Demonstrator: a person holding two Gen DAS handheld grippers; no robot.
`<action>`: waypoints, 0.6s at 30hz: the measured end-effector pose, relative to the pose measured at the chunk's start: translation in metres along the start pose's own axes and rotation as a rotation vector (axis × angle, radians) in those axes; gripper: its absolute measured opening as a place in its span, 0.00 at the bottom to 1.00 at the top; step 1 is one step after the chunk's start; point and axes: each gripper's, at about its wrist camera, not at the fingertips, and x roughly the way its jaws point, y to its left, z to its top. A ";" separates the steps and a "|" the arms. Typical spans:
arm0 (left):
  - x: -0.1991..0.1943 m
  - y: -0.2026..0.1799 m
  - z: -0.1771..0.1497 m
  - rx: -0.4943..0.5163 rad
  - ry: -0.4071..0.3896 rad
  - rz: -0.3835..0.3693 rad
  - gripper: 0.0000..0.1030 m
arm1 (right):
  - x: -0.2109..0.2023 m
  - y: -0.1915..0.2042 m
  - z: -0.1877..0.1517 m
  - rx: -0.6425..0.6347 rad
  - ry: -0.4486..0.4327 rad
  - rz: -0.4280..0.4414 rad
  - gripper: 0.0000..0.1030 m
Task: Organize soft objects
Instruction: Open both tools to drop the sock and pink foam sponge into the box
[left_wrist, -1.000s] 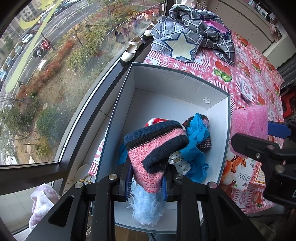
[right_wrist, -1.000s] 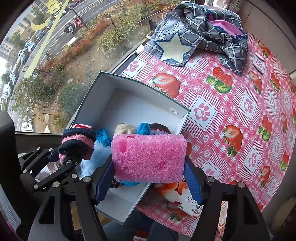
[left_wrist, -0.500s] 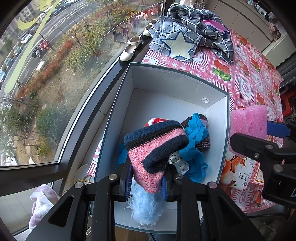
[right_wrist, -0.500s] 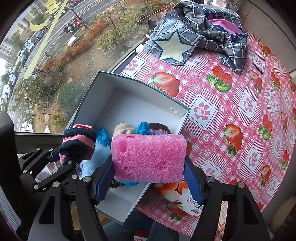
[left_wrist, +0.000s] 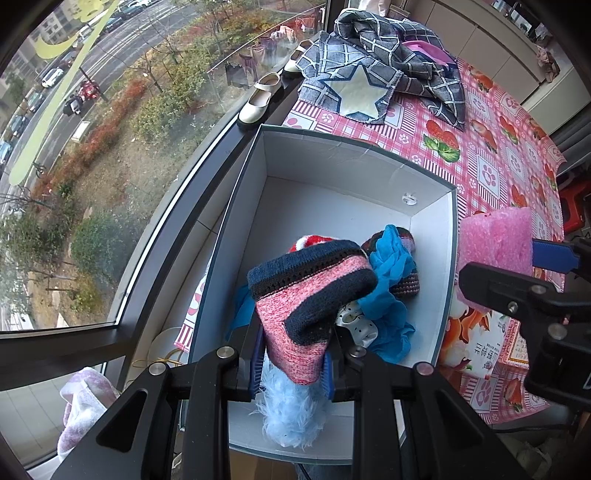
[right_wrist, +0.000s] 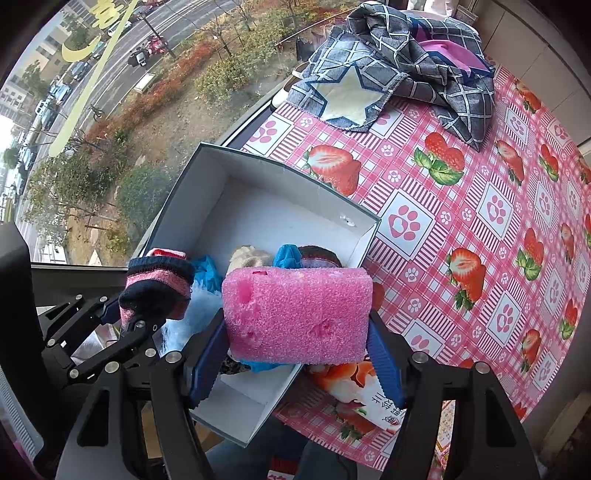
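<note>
My left gripper (left_wrist: 293, 363) is shut on a pink and navy knitted sock (left_wrist: 310, 295) and holds it over the near end of the white box (left_wrist: 332, 162). In the right wrist view the left gripper (right_wrist: 122, 317) and the sock (right_wrist: 157, 284) show at the left. My right gripper (right_wrist: 295, 354) is shut on a pink foam sponge (right_wrist: 297, 314), held over the box's right rim (right_wrist: 364, 236). The sponge also shows in the left wrist view (left_wrist: 495, 240). Blue cloth (left_wrist: 388, 295), other knitted pieces and a light blue fluffy item (left_wrist: 291, 417) lie inside the box.
A grey checked cloth with a star (right_wrist: 388, 70) lies at the table's far end on the strawberry tablecloth (right_wrist: 480, 206). A cream shoe (left_wrist: 258, 99) stands on the window sill. A printed packet (right_wrist: 354, 391) lies by the box. The window is to the left.
Both grippers have held nearly still with their loads. The view has shifted only slightly.
</note>
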 end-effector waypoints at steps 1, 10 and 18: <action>0.000 0.000 0.000 0.000 0.001 0.001 0.26 | 0.000 0.000 0.000 0.000 0.001 -0.001 0.69; -0.011 -0.003 -0.001 0.010 -0.056 -0.037 0.67 | -0.003 0.001 -0.002 -0.003 -0.005 0.030 0.70; -0.025 -0.013 -0.005 0.062 -0.110 -0.006 0.87 | -0.010 -0.003 -0.009 -0.001 -0.022 0.041 0.86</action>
